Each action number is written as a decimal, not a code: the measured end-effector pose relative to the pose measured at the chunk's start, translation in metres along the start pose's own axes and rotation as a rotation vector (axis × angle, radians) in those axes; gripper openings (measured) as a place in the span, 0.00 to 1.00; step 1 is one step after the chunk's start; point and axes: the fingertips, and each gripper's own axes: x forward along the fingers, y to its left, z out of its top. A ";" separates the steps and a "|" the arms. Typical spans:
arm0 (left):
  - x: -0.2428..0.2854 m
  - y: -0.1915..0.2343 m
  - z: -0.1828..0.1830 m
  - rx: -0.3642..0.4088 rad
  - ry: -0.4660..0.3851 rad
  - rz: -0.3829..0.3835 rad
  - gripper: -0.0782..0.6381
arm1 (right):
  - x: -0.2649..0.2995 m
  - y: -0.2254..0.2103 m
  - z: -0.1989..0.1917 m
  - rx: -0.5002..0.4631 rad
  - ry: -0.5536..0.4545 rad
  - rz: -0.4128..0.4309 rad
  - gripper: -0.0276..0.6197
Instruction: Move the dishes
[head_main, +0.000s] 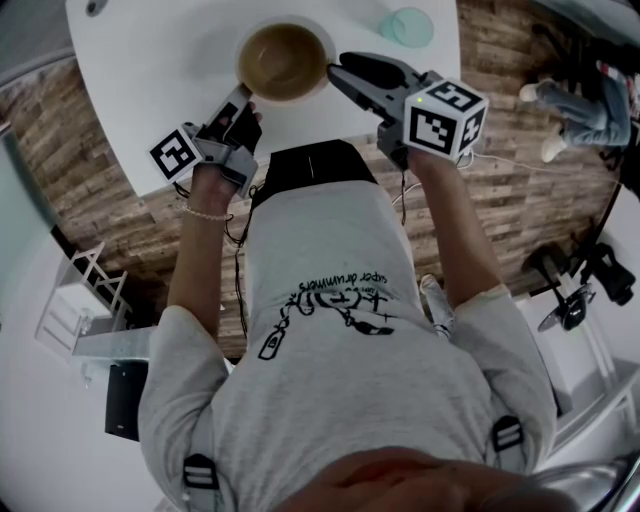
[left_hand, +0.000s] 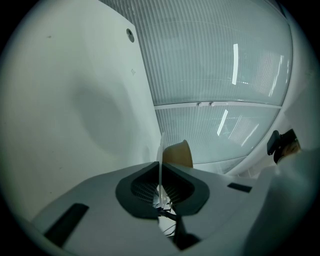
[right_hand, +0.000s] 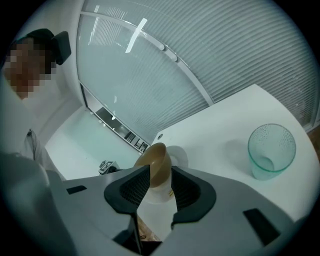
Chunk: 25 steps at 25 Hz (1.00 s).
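My left claw (left_hand: 161, 175) clamps the plate's (right_hand: 179, 154) left rim; the right claw (right_hand: 159, 175), half-open, straddles its right rim without pinching.

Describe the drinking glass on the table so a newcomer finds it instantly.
Start at the white table and follow it to its far part on the person's right side. There stands a glass tumbler, apart from the brown bowl on its white plate. Unlike those opaque dishes, it is see-through, pale green and speckled.
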 end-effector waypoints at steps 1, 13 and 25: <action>0.000 0.000 -0.001 -0.002 0.001 -0.001 0.13 | 0.002 0.001 -0.001 0.012 0.002 0.006 0.27; 0.003 0.002 -0.006 0.010 0.032 -0.019 0.13 | 0.022 0.001 -0.011 0.168 0.029 0.042 0.27; 0.004 0.007 -0.014 0.007 0.054 -0.007 0.13 | 0.022 -0.009 -0.014 0.258 0.044 0.017 0.13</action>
